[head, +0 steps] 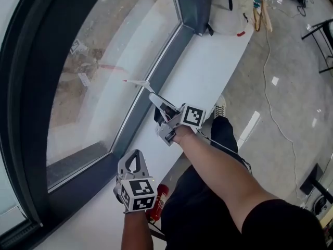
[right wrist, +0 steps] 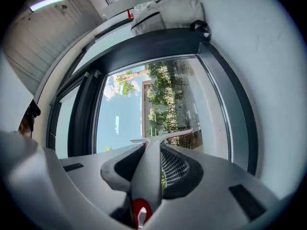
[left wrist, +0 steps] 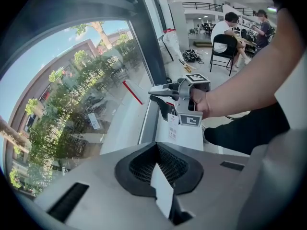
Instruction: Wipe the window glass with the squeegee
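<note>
The squeegee (head: 140, 83) has a white handle and a red-edged blade. Its blade lies close to the window glass (head: 104, 61) near the lower frame; whether it touches is unclear. My right gripper (head: 162, 111) is shut on the handle above the white sill. In the right gripper view the handle runs up between the jaws of that gripper (right wrist: 148, 163) to the blade (right wrist: 163, 137) in front of the glass (right wrist: 139, 104). My left gripper (head: 135, 158) hovers lower over the sill, shut. In its own view the left gripper (left wrist: 160, 176) points at the right gripper (left wrist: 184, 99) and the blade (left wrist: 132, 91).
A white sill (head: 208, 61) runs under the dark window frame (head: 156, 72). A pale bag (head: 231, 4) sits at the sill's far end. A cable (head: 270, 61) trails across the floor. A red object (head: 158, 202) hangs by my left gripper. People sit on chairs (left wrist: 225, 37) farther back.
</note>
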The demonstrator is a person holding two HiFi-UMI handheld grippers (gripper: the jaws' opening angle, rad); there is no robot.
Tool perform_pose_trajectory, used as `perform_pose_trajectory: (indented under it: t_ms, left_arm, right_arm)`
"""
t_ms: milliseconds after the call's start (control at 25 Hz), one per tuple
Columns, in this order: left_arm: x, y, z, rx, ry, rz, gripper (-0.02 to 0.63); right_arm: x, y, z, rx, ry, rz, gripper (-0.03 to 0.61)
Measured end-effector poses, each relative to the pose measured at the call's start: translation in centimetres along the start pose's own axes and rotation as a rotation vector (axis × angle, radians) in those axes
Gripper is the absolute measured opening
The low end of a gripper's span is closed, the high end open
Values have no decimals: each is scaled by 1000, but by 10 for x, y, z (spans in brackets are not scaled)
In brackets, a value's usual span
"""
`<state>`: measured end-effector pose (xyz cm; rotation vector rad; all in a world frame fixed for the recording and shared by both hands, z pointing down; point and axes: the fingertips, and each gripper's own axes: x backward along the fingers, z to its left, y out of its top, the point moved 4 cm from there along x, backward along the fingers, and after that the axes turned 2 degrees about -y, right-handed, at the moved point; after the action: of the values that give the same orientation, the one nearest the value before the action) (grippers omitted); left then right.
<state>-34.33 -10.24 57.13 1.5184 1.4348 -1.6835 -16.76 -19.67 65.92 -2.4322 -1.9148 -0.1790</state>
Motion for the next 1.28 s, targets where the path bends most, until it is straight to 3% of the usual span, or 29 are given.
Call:
perform_pose_trajectory:
  t_ms: [120, 320, 520, 760, 920, 1080, 1280]
  left_arm:
    - [-4, 21, 0, 13, -16, -61, 2]
    - [50, 43, 3, 24, -9, -134, 1]
    - [98, 57, 2, 144, -49, -271, 2]
    - [152, 66, 17, 360, -86, -480, 2]
    - [198, 66, 29, 462, -72, -602, 1]
    - [242, 75, 35, 534, -36, -739, 2]
    - [277, 81, 34, 590, 42, -837, 2]
  right_arm:
    - [0, 22, 17, 55, -30, 22, 91]
    - [0, 20, 98, 134, -33, 90, 91]
    - [0, 8, 168, 275, -81, 247, 91]
    - [12, 7, 244, 768, -193, 461, 91]
    - [24, -12, 304, 1020, -212, 566, 91]
    - [33, -33, 355, 1199, -171, 632, 92]
    - [36, -49, 383, 1301, -123, 690, 91]
